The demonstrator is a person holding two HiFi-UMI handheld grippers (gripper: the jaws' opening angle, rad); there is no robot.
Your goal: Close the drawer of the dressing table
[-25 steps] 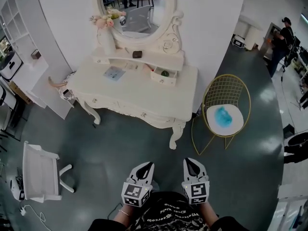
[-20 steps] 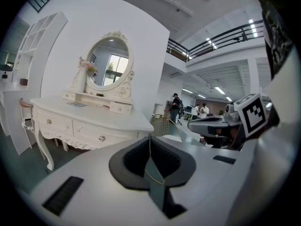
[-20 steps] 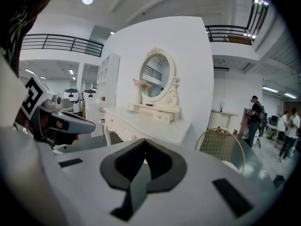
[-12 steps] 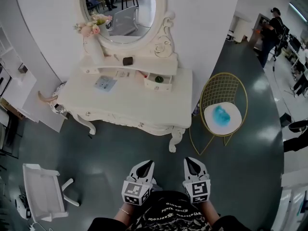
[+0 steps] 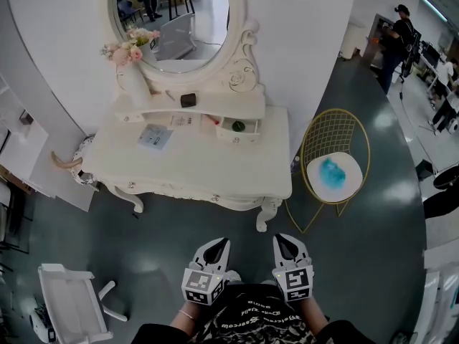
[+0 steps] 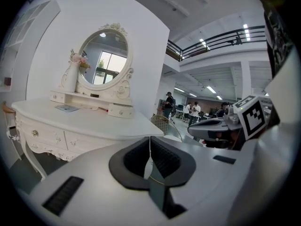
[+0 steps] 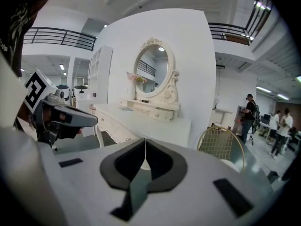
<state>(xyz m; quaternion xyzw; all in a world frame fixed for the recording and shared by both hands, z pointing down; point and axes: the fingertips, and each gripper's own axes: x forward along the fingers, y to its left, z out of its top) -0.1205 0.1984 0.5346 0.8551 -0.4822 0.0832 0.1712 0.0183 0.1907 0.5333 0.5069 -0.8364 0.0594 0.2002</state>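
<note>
The white dressing table (image 5: 193,167) stands against the wall under an oval mirror (image 5: 176,20). On its raised shelf a small drawer (image 5: 238,129) is pulled out, with a green thing inside. It also shows as the drawer (image 6: 121,110) in the left gripper view and as the drawer (image 7: 164,114) in the right gripper view. Both grippers are held low in front of the person, well short of the table. The left gripper (image 5: 217,244) is shut and empty, its pads (image 6: 162,157) meeting. The right gripper (image 5: 285,240) is likewise shut and empty, its pads (image 7: 157,161) together.
A gold wire chair (image 5: 336,165) with a white cushion and a blue thing on it stands right of the table. A white chair (image 5: 72,307) is at the lower left. A vase of flowers (image 5: 131,70), a black box (image 5: 188,99) and a booklet (image 5: 155,136) rest on the table. People stand at the far right.
The dressing table and gold chair have come nearer in the head view as the person moves toward them. Both grippers stay shut, side by side.
</note>
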